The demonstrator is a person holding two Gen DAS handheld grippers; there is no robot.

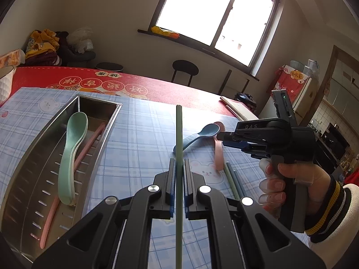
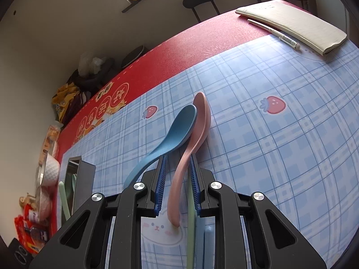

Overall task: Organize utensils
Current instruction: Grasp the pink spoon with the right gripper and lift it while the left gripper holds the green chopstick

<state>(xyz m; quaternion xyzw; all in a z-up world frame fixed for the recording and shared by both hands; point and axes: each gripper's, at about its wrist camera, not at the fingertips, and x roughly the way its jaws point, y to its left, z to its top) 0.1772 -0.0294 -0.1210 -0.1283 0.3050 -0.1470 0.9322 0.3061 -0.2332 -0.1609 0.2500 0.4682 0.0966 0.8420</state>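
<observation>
Now my left gripper is clamped on a green chopstick.
My right gripper gapes around a pink plastic spoon, near the blue-plaid table's middle.

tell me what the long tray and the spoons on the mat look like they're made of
Tray: looks like stainless steel, brushed grey with reflective walls and punched drain slots. Blue spoon and pink spoon: probably matte plastic or wheat-straw composite; flat pastel colour, soft dull sheen, thick rounded edges. Exact material can't be confirmed.
</observation>
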